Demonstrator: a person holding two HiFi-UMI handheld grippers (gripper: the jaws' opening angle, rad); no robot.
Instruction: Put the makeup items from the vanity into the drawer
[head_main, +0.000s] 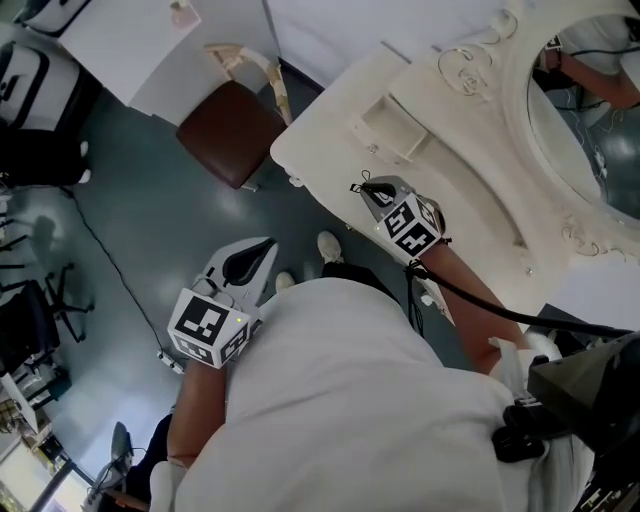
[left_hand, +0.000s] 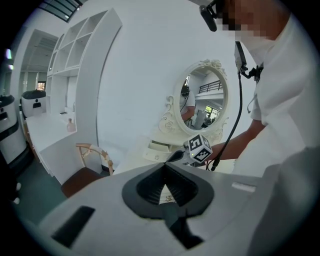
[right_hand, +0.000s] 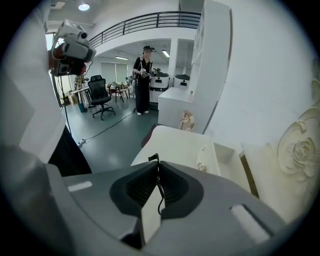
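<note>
My right gripper (head_main: 362, 186) hovers over the cream vanity top (head_main: 330, 120), shut on a thin black wire-like item (right_hand: 158, 172) whose small hooked end sticks out past the jaw tips. What the item is cannot be told. A small open drawer (head_main: 396, 124) sits just beyond it on the vanity; in the right gripper view this drawer (right_hand: 226, 152) lies ahead to the right, beside an ornate knob (right_hand: 201, 166). My left gripper (head_main: 266, 246) hangs off the vanity, above the floor by the person's body. Its jaws are shut with nothing between them (left_hand: 164, 168).
An oval mirror (head_main: 585, 130) in a carved cream frame stands at the vanity's back right. A brown-seated chair (head_main: 230, 130) stands on the floor to the left of the vanity. A black cable (head_main: 500, 305) runs along the right arm. A person stands far off in the room (right_hand: 142, 80).
</note>
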